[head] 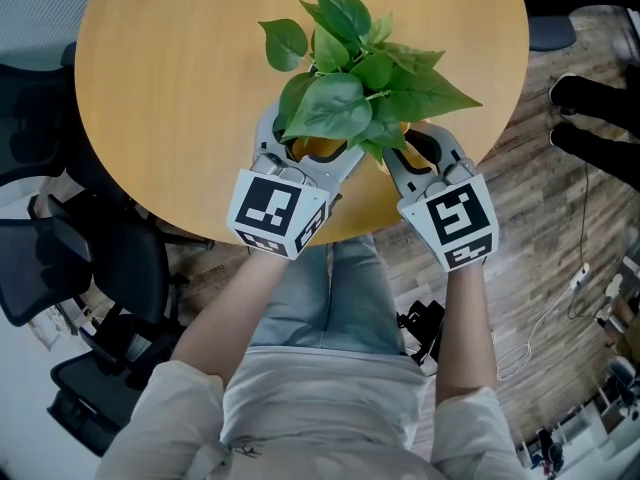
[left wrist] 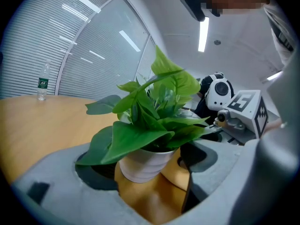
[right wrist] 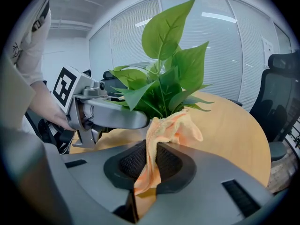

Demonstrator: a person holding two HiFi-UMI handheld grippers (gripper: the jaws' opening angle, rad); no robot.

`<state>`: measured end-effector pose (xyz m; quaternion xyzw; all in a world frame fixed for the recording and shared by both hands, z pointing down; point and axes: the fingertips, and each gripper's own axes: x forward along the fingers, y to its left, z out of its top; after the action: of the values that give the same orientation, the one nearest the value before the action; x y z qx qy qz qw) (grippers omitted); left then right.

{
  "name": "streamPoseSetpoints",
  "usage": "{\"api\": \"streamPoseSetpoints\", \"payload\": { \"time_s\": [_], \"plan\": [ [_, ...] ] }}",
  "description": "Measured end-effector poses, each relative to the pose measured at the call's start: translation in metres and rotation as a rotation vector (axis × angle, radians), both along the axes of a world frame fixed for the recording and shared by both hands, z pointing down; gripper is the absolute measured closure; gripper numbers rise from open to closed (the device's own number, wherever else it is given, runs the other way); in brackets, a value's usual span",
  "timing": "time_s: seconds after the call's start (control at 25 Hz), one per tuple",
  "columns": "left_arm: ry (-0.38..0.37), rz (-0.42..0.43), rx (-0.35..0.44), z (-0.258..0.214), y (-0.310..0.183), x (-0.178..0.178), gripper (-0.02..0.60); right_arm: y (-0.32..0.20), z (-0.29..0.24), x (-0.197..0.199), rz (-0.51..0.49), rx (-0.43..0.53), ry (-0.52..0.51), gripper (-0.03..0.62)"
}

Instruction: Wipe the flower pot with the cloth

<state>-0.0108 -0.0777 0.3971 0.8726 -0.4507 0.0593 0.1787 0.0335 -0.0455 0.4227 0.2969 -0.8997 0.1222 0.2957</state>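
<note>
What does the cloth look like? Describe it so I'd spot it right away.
On the round wooden table stands a leafy plant in a white pot. Right beside it, the right tool pinches the cloth: the only soft, peach-orange crumpled thing.

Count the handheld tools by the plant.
2. The left tool is open around the white pot; the right tool, beside it, is shut on the orange cloth. No others show.

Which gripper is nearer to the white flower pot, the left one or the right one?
Left. The left gripper has the flower pot between its open jaws. The right gripper, shut on the cloth, is beside the plant.
</note>
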Motion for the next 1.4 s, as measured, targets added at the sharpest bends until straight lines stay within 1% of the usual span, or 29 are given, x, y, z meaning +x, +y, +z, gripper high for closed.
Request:
{"api": "streamPoseSetpoints", "payload": {
  "time_s": [0.4, 0.52, 0.6, 0.8, 0.96, 1.12, 1.2, 1.32, 1.4],
  "plan": [
    [0.000, -0.083, -0.013, -0.001, 0.001, 0.000, 0.160, 0.008, 0.001, -0.007, -0.013, -0.006, -0.006, 0.549],
    [-0.001, -0.084, -0.011, -0.002, 0.001, 0.001, 0.160, 0.008, 0.000, -0.006, -0.015, -0.007, -0.008, 0.549],
    [-0.002, -0.066, -0.009, -0.002, 0.001, 0.002, 0.160, 0.008, 0.000, -0.005, -0.019, -0.009, -0.008, 0.549],
    [0.006, 0.037, 0.005, -0.002, 0.006, 0.002, 0.158, 0.006, 0.001, -0.002, -0.012, -0.013, -0.018, 0.549],
    [-0.027, 0.141, 0.022, 0.003, 0.013, 0.000, 0.158, 0.004, 0.001, 0.002, -0.006, -0.019, -0.026, 0.549],
    [-0.044, 0.233, 0.049, 0.010, 0.010, -0.013, 0.158, 0.002, 0.002, 0.003, -0.008, -0.024, -0.031, 0.549],
    [-0.045, 0.302, 0.083, 0.007, 0.007, -0.017, 0.156, 0.001, 0.002, 0.003, -0.007, -0.026, -0.034, 0.549],
    [-0.048, 0.437, 0.135, -0.001, 0.005, -0.015, 0.156, 0.001, 0.002, 0.004, -0.007, -0.028, -0.035, 0.549],
    [-0.047, 0.511, 0.152, -0.002, 0.003, -0.012, 0.155, 0.001, 0.002, 0.003, -0.009, -0.028, -0.033, 0.550]
  ]
}}
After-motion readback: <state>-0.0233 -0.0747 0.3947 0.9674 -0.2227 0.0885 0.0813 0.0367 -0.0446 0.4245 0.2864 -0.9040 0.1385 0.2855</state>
